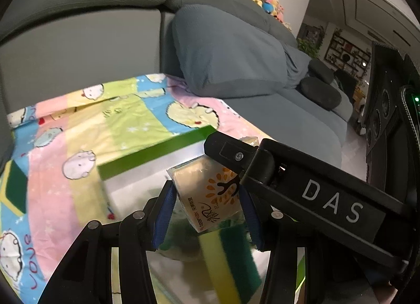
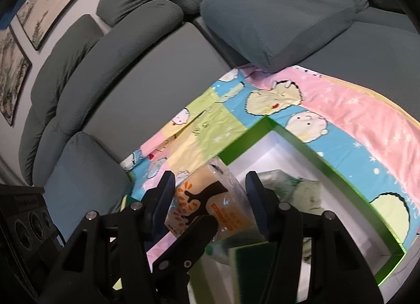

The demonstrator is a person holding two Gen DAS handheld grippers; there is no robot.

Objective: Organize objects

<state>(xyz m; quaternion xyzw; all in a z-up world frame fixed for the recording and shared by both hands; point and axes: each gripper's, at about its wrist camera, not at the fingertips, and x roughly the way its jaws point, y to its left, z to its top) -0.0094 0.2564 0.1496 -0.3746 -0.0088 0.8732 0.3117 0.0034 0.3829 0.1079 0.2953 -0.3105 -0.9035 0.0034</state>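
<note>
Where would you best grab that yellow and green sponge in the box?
Across the sponge's two flat faces, yellow on one side and green on the other, coming from above. It seems to stand on edge in the box, so its top is exposed.

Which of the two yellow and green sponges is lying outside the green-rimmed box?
The sponge at the left edge of the left wrist view, flat on the cartoon blanket. The other sponge sits inside the box, beneath the tissue pack.

Both wrist views look closely down (from opposite sides) at the shared green-rimmed box [image 1: 157, 149] [image 2: 328, 170].
</note>
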